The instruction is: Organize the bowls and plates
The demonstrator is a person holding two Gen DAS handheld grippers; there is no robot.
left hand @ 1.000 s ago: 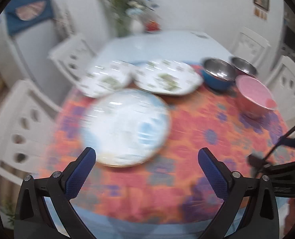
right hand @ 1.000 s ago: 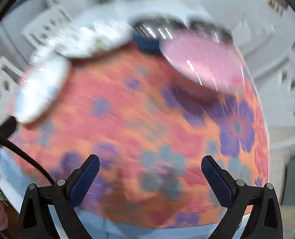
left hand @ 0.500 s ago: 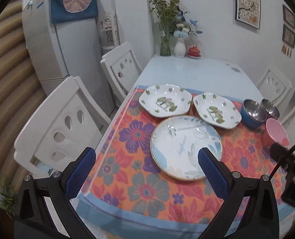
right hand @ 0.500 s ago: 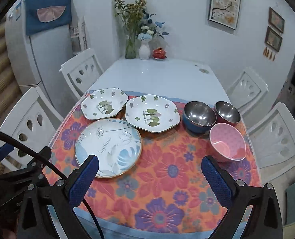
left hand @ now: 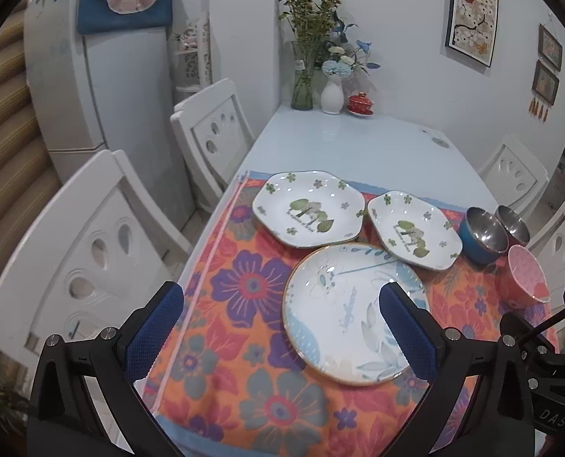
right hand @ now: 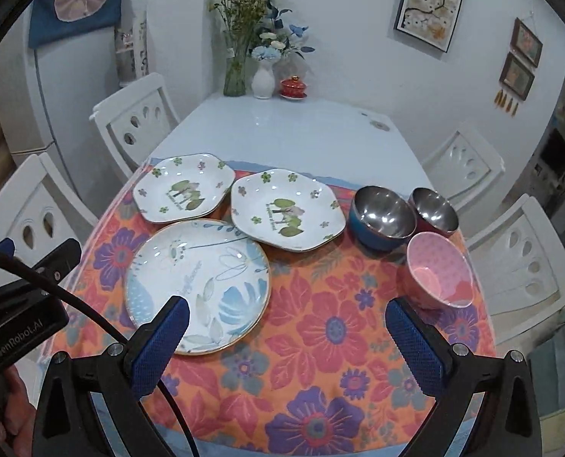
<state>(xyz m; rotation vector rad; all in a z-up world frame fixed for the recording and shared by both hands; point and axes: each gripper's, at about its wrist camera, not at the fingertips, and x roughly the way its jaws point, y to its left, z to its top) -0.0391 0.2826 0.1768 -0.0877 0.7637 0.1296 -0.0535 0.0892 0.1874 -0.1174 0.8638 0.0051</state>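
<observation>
A round blue-flowered plate [right hand: 196, 283] [left hand: 347, 312] lies on the floral cloth near the front. Two white leaf-pattern dishes [right hand: 183, 194] [right hand: 286, 215] sit behind it, side by side. A blue steel bowl [right hand: 383, 217], a red steel bowl [right hand: 432, 211] and a pink bowl [right hand: 440, 276] stand at the right. My left gripper [left hand: 282, 327] is open and empty, above the table's front left. My right gripper [right hand: 286, 337] is open and empty, above the front edge, short of the dishes.
White chairs [right hand: 133, 122] [right hand: 526, 259] stand round the table. Flower vases [right hand: 238, 72] and a red lidded cup [right hand: 293, 87] stand at the far end by the wall. A fridge [left hand: 103, 87] stands at the left. The far tabletop [right hand: 282, 137] is bare white.
Both grippers pulled back and up from close over the cloth a second ago. In the last half second the views barely shifted. No dish has moved.
</observation>
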